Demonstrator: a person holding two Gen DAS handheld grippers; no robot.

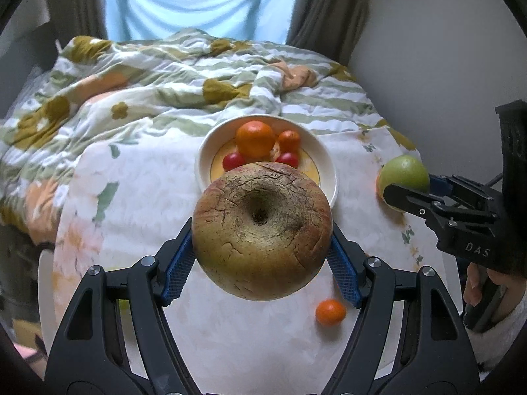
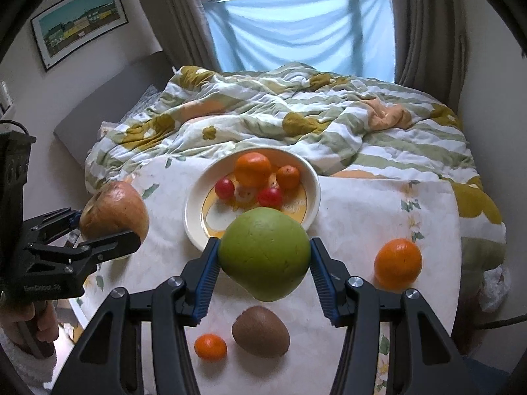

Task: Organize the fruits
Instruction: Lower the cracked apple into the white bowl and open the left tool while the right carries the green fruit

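While the left gripper (image 1: 262, 247) clamps a cracked brownish-red apple (image 1: 262, 230) above the floral table (image 1: 138, 197), the right gripper (image 2: 263, 263) grips a green apple (image 2: 265, 256) before the cream fruit plate (image 2: 197, 210).

A rumpled quilt (image 2: 296, 115) with green stripes and yellow flowers lies on the bed. Behind it hang grey curtains (image 2: 425, 23) and a blue sheet (image 2: 296, 29). A picture (image 2: 79, 23) hangs on the wall.

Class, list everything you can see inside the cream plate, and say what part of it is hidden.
Inside the plate: a large orange, a small orange and two red fruits. The green apple held in the right gripper covers its near rim.
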